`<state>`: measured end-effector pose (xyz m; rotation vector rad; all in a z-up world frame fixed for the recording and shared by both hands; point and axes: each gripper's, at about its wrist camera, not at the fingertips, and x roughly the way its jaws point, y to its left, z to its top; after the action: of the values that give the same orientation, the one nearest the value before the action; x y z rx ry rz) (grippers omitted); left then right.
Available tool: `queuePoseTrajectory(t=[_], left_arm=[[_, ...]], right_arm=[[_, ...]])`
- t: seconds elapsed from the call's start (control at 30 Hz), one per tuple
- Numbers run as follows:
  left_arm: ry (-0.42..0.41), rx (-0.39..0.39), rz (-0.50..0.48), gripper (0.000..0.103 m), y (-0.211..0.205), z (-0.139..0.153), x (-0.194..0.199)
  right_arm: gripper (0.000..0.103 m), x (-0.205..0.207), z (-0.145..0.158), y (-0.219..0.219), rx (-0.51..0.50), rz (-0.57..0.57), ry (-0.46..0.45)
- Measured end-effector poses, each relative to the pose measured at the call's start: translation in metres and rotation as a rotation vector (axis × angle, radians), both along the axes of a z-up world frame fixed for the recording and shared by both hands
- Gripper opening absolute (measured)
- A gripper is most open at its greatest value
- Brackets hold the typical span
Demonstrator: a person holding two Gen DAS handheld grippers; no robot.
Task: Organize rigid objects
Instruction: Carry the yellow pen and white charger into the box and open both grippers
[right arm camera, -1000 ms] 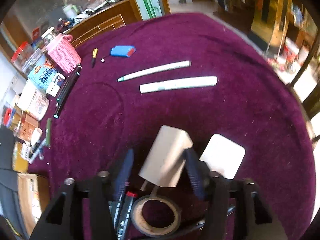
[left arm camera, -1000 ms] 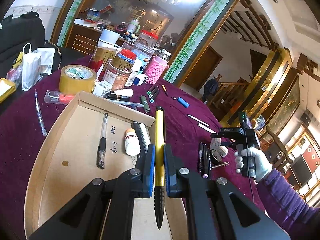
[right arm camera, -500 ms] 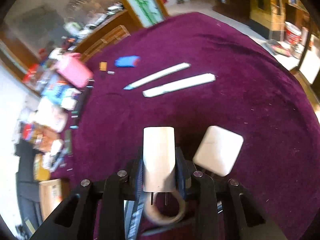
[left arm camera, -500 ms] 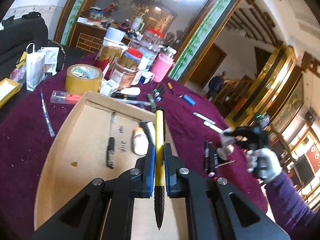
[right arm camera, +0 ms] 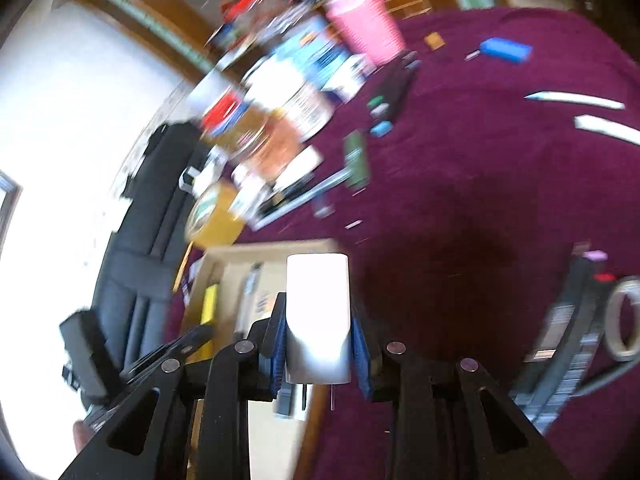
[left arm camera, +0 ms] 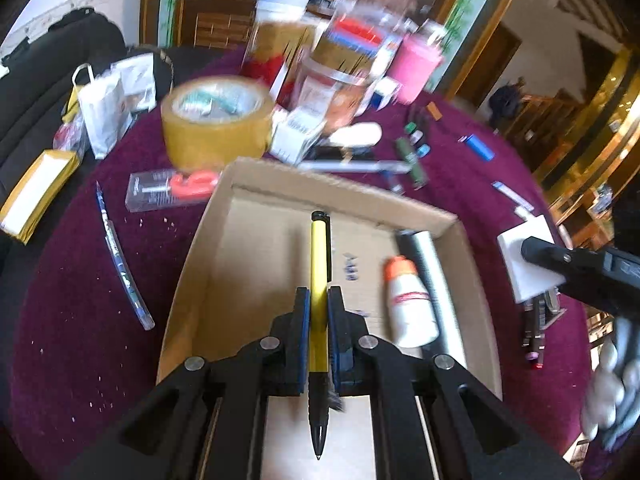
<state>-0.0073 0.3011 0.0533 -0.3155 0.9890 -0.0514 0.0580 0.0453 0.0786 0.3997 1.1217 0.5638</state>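
Yellow plastic pen (left arm camera: 319,264) sits clamped between the fingers (left arm camera: 302,320) of the left gripper (left arm camera: 319,322), held over the open cardboard box (left arm camera: 200,256), tip pointing back toward the camera. White charger (right arm camera: 318,312) is gripped by the right gripper (right arm camera: 319,354); its fingers (right arm camera: 278,344) press both sides, prongs hanging below. In the left view the charger (left arm camera: 526,260) is just beside the box's right wall, not yet over it.

Progress, judged from the layout: the box already holds a white bottle (left arm camera: 410,304) with an orange cap and a grey tube (left arm camera: 432,272) along its right side. The pen and charger are in transit and not yet released. Much remains on the purple counter (left arm camera: 80,280): a blue pen (left arm camera: 120,256), a clear packet (left arm camera: 168,190), a tape roll (left arm camera: 216,120), markers (left arm camera: 412,152), a blue lighter (left arm camera: 478,147), and dark pens (left arm camera: 536,324) at the right. The task appears at an early-to-middle stage.

Writing: blue handwritten marks (left arm camera: 352,268) show on the box floor, but are not legible. Labels on the jars (left arm camera: 340,60) behind are blurred and unreadable.
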Motion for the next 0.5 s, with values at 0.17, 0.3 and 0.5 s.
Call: queuePoseTrajectory(t=[0.17, 0.3, 0.5], left_arm=[[0.057, 0.021, 0.023, 0.008, 0.008, -0.014, 0.014], [0.04, -0.012, 0.034, 0.016, 0.016, -0.015, 0.013], [-0.02, -0.09, 0.044, 0.036, 0.023, -0.002, -0.005]], right_arm=[[0.031, 0.004, -0.017, 0.054, 0.002, 0.091, 0.04], [0.031, 0.007, -0.025, 0.088, -0.02, 0.132, 0.045], [0.031, 0.013, -0.028, 0.112, -0.033, 0.152, 0.042]])
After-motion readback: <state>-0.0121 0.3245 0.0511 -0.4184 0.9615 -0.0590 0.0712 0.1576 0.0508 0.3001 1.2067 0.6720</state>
